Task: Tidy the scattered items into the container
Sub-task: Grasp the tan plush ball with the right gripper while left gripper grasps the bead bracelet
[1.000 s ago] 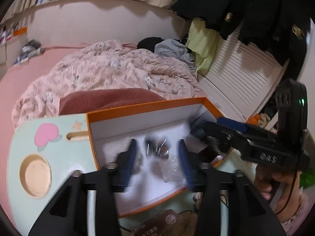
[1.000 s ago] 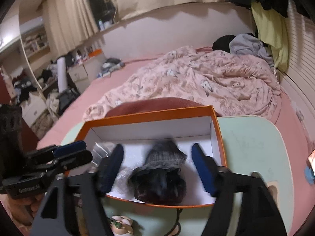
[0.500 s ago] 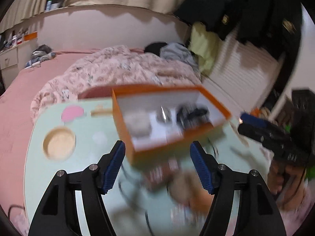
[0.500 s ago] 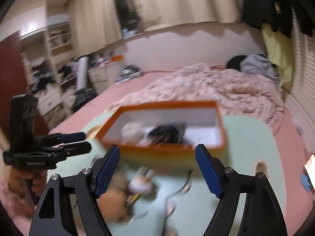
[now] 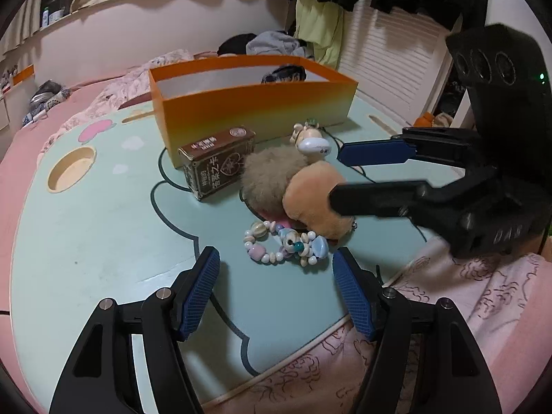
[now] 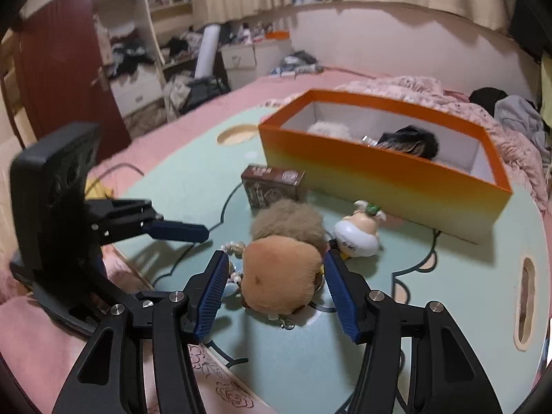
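An orange box (image 5: pixel 255 110) (image 6: pixel 379 176) stands on the mint green table (image 5: pixel 86 234); a black furry item (image 6: pixel 410 141) and a pale fluffy one (image 6: pixel 327 127) lie inside. In front of it lie a brown tin (image 5: pixel 217 162) (image 6: pixel 272 183), a grey-brown pompom (image 5: pixel 269 176) (image 6: pixel 289 220), an orange plush (image 5: pixel 314 196) (image 6: pixel 279 276), a small figurine (image 5: pixel 310 138) (image 6: pixel 358 231) and a bead bracelet (image 5: pixel 286 245). My left gripper (image 5: pixel 276 293) is open, just short of the bracelet. My right gripper (image 6: pixel 276 283) is open, its fingers either side of the orange plush.
The table has a round recess (image 5: pixel 70 169) at its left and a slot (image 6: pixel 524 283) at its right. A pink bed with a rumpled quilt (image 6: pixel 448 100) lies behind the box. Pink fabric (image 5: pixel 465 310) covers the near edge. Cluttered shelves (image 6: pixel 165 48) stand far left.
Both grippers have pulled back from over the box and dropped low to the table front. The black furry item stays in the box. The right gripper now straddles the orange plush.
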`<act>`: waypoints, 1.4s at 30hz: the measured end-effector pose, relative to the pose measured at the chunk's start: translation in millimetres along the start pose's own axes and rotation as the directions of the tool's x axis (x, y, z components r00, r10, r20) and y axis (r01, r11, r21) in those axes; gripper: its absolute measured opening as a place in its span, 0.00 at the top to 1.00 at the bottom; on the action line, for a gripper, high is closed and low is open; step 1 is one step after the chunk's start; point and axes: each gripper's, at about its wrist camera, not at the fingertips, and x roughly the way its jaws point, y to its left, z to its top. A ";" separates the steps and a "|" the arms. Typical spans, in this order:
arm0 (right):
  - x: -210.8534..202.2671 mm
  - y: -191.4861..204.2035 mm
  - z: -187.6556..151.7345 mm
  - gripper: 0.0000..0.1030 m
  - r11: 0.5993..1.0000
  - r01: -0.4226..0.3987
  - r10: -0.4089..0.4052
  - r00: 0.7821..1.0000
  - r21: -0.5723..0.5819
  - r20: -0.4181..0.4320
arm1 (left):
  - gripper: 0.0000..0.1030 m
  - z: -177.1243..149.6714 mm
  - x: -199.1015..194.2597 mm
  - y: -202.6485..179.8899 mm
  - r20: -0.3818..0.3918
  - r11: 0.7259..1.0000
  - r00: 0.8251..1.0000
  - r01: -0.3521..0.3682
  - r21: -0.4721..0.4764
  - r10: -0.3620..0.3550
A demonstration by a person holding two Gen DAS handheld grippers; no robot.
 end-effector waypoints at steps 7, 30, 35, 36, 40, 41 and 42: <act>17.2 -4.4 -5.9 0.56 1.000 0.004 -0.003 0.999 0.026 -0.040 | 0.34 1.4 4.7 -3.8 0.003 1.000 1.000 -0.023 0.021 0.023; -44.4 -72.2 -38.5 0.56 0.925 0.113 -0.183 0.969 0.362 0.164 | 0.80 4.3 -2.8 -10.4 0.061 0.998 0.998 0.011 0.060 -0.015; -45.2 -69.2 -37.7 0.56 0.928 0.125 -0.193 0.967 0.351 0.166 | 0.84 4.9 -3.0 -4.9 0.059 0.999 0.998 0.028 0.041 -0.030; -45.3 -69.4 -37.7 0.56 0.928 0.124 -0.192 0.967 0.352 0.167 | 0.84 4.7 -3.5 -3.5 0.060 0.999 0.998 0.032 0.033 -0.034; -44.7 -70.0 -38.0 0.56 0.926 0.121 -0.191 0.967 0.358 0.167 | 0.85 8.3 -13.5 5.7 0.094 0.998 0.993 0.067 -0.018 -0.065; -44.7 -69.8 -38.1 0.56 0.924 0.126 -0.198 0.966 0.362 0.168 | 0.85 10.0 -16.3 8.3 0.101 0.996 0.992 0.079 -0.033 -0.076; -44.7 -70.1 -38.2 0.56 0.925 0.125 -0.195 0.966 0.360 0.168 | 0.85 12.4 -19.4 11.0 0.112 0.995 0.990 0.092 -0.048 -0.086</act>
